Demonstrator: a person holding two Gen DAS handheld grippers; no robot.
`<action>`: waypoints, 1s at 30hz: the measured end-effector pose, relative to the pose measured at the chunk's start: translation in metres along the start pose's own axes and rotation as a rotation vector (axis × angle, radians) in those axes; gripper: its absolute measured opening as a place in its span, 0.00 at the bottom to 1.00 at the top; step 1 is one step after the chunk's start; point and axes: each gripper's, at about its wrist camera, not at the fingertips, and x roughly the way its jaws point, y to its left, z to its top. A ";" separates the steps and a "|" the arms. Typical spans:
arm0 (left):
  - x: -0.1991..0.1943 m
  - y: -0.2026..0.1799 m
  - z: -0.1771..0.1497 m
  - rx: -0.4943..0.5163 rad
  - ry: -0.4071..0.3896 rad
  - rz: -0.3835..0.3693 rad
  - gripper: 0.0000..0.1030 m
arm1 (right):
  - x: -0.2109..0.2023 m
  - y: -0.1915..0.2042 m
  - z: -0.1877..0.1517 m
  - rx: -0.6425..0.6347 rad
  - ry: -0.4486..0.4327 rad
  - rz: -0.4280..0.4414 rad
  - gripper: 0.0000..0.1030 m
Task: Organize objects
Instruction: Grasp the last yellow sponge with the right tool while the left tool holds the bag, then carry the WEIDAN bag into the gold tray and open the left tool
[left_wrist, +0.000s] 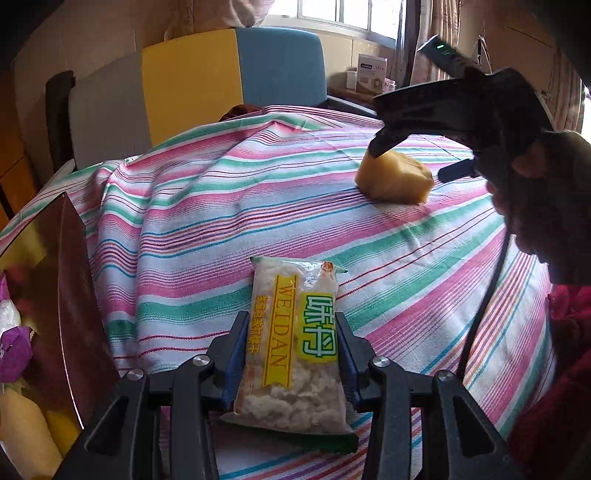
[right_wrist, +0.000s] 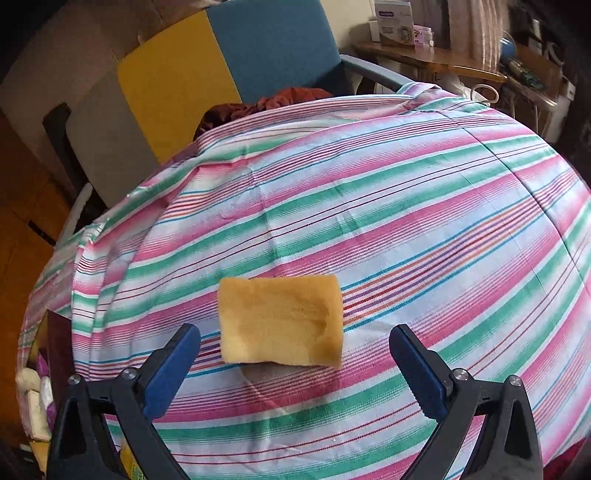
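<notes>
My left gripper (left_wrist: 291, 332) is shut on a clear snack packet (left_wrist: 291, 343) with yellow and green labels, held just above the striped tablecloth (left_wrist: 221, 206). A yellow sponge (right_wrist: 280, 321) lies on the cloth (right_wrist: 406, 221); it also shows far right in the left wrist view (left_wrist: 395, 177). My right gripper (right_wrist: 295, 350) is open, jaws spread wide on either side of the sponge's near edge, just above it. The right gripper's body (left_wrist: 461, 110) shows over the sponge in the left wrist view.
A brown open box (left_wrist: 55, 295) with wrapped snacks inside stands at the table's left edge; it also shows in the right wrist view (right_wrist: 37, 380). Chairs with yellow and blue backs (left_wrist: 236, 74) stand behind the table. A cluttered shelf (right_wrist: 424, 48) is at the far right.
</notes>
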 end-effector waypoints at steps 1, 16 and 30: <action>0.000 0.000 0.000 -0.001 -0.002 0.000 0.42 | 0.008 0.002 0.003 -0.009 0.026 -0.005 1.00; 0.001 0.001 -0.002 0.003 -0.016 0.000 0.43 | 0.010 0.007 -0.050 -0.254 0.209 -0.025 0.72; 0.000 -0.002 -0.003 0.014 -0.018 0.013 0.43 | 0.010 -0.001 -0.058 -0.310 0.191 -0.051 0.78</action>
